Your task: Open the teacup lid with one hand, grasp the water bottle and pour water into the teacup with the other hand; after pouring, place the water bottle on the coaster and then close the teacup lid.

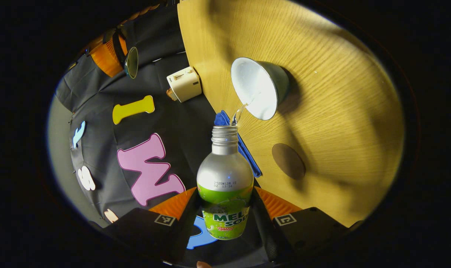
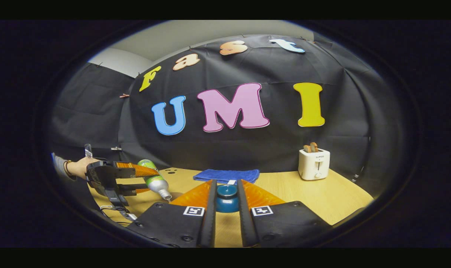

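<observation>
Water [image 1: 239, 112] runs in a thin stream from the open neck of the water bottle [image 1: 224, 175] into the teacup [image 1: 261, 87]; cup interior white, outside grey-green, lid off. Amount in the cup cannot be told. Bottle silver above, green label below; rig note bars reading labels, so the print is left unread.

Left tool [image 1: 225, 217]: both orange fingers press the bottle's labelled lower body, neck pointing away from the camera toward the cup rim. Bottle mouth just beside the near rim of the teacup, not touching. In the right gripper view the same bottle [image 2: 153, 179] is tilted mouth-down in the left tool [image 2: 136, 178], with a hand [image 2: 78, 167] behind it.

Right tool [image 2: 226, 199]: 2 fingers closed on a blue teacup lid [image 2: 226, 199], small knob on top, held above the table [image 2: 322, 193].

Round brown coaster [image 1: 288, 161] lies on the table near the teacup, bare. Blue cloth [image 2: 226, 175] folded flat toward the table's back edge. White toaster [image 2: 314, 163] on the table, 2 slices in the slots
</observation>
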Available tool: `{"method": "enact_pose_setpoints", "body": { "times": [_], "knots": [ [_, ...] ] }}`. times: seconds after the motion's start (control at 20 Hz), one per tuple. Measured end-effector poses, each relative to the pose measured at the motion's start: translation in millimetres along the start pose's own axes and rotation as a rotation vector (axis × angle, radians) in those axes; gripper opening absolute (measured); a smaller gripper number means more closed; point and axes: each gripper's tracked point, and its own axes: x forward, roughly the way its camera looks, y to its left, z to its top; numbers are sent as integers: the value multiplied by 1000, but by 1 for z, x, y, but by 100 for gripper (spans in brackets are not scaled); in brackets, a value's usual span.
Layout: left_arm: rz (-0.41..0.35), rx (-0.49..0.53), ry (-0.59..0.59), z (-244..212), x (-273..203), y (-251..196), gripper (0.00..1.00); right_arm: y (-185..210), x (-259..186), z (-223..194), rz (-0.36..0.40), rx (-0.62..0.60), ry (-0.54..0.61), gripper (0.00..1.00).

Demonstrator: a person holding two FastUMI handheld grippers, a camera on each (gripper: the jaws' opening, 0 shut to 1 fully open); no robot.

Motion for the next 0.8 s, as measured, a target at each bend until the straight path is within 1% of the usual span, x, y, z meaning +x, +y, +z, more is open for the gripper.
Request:
{"method": "enact_pose_setpoints", "body": {
  "times": [0.15,0.45,0.65,0.7,0.8],
  "knots": [
    [20,53,-5,0,-4,7,81,1,0,-1,4,1,1,31],
    [92,174,-9,3,-8,42,81,2,0,0,5,2,-2,31],
    [114,240,0,-2,-6,58,81,1,-2,4,5,2,-11,31],
    [120,256,0,-3,-5,62,81,1,-2,5,5,3,-13,27],
    [128,287,-1,-3,-4,66,81,1,-3,5,5,5,-15,27]
  ]
}}
